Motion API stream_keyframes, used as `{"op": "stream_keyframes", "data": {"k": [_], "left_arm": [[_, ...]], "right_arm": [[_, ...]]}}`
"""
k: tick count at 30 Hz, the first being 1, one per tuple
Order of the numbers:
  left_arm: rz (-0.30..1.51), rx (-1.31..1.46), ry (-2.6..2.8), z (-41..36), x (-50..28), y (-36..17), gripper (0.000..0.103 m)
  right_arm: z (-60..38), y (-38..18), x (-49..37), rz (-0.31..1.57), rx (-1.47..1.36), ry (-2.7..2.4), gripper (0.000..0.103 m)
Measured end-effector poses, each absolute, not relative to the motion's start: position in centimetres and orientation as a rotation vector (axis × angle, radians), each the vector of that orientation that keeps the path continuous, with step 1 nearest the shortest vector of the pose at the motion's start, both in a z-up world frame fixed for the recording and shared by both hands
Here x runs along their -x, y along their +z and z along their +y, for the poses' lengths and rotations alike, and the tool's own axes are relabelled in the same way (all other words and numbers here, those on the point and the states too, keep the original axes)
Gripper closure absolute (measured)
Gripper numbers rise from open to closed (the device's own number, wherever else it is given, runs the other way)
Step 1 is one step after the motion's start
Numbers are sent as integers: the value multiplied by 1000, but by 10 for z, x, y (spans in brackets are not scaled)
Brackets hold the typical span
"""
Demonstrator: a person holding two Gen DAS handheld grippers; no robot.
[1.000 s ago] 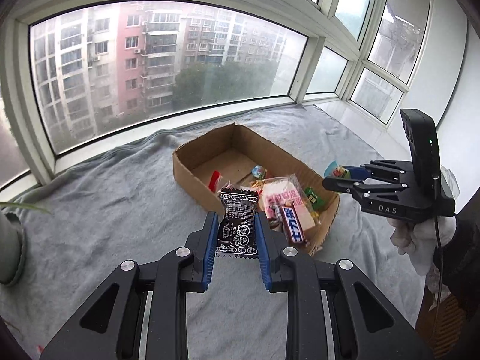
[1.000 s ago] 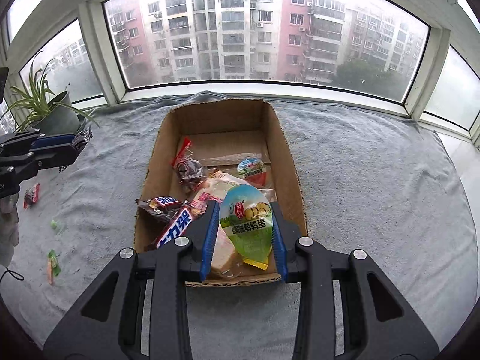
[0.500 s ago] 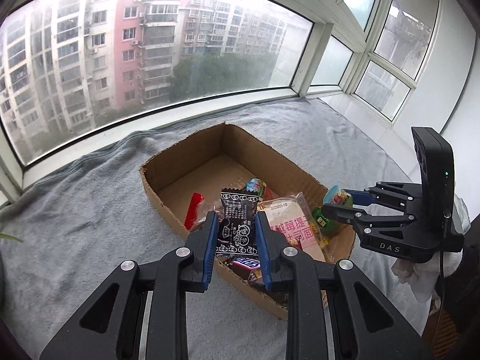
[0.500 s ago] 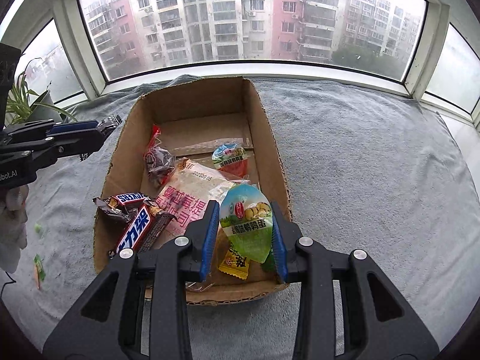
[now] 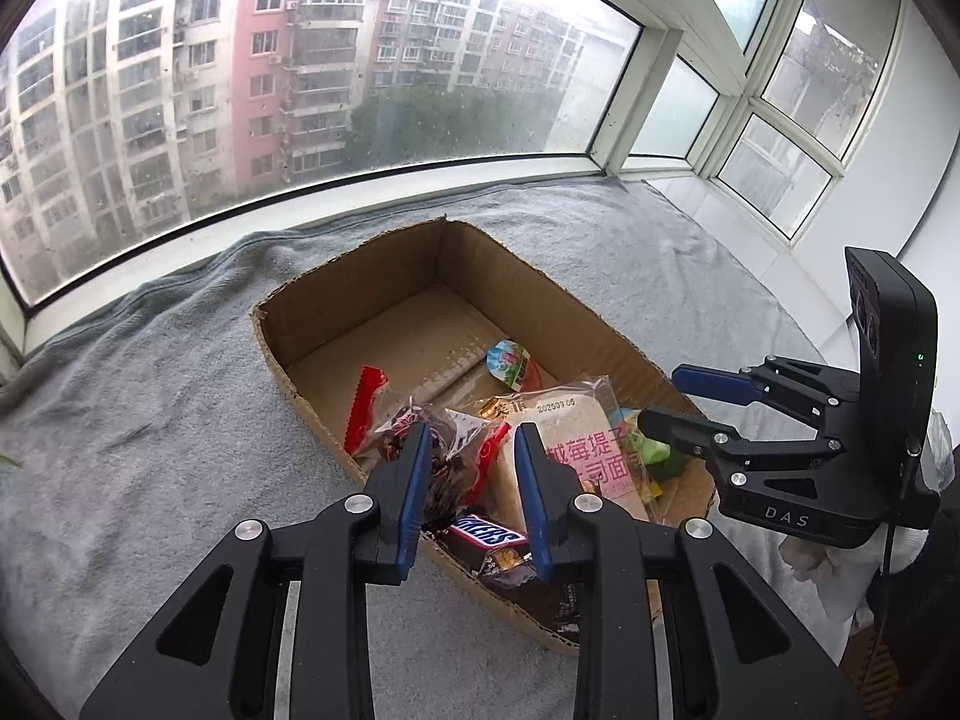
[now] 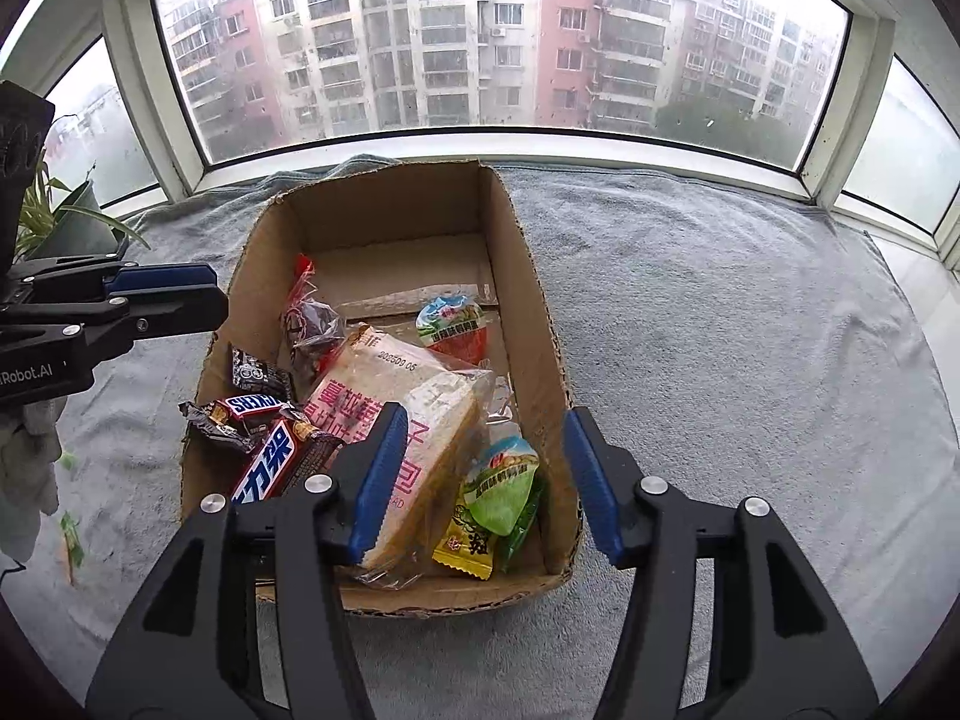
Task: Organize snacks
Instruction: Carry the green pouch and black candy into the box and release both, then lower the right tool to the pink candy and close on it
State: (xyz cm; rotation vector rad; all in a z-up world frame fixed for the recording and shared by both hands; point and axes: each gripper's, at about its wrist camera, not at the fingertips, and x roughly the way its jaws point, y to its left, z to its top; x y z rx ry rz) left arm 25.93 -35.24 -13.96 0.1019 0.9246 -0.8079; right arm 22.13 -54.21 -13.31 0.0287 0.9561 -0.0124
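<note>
Snacks lie heaped in the near end of a cardboard box (image 6: 540, 324) under both tools. Right tool (image 6: 480, 471): its jaws are opening and stand wide, nothing gripped; just below the gap lies a green egg pouch (image 6: 504, 483) on a yellow sachet (image 6: 462, 552), in the box's near right corner. By its left finger is a bread pack (image 6: 408, 420) with pink print, and left of that two Snickers bars (image 6: 270, 456). Beyond the bread lie a red-ended clear bag (image 6: 312, 330) and a second egg pouch (image 6: 453, 324); the far end of the box floor is bare.

Left tool (image 5: 471, 486): its jaws are opening too, with a narrow gap and nothing clamped; a Snickers bar (image 5: 489, 537) and the clear bag (image 5: 420, 432) show below it. A small black packet (image 6: 258, 372) lies against the box's left wall, under this tool's tip. The box sits on a grey blanket (image 6: 720, 330) over the window ledge. Farther left is a potted plant (image 6: 66, 222), and a gloved hand (image 6: 27, 468) holds the left tool.
</note>
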Motion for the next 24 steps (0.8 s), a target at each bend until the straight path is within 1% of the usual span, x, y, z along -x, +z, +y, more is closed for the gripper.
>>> {"op": "stream_keyframes", "data": {"k": [16,24], "left_arm": [[882,-37,-794,-317,-262,-110,75],[839,-20,-739,-253,-251,-89,75]], "right_arm": [[-517,-102,-204,915,-13,16,46],[-472,-85,-186,893,12,106,46]]}}
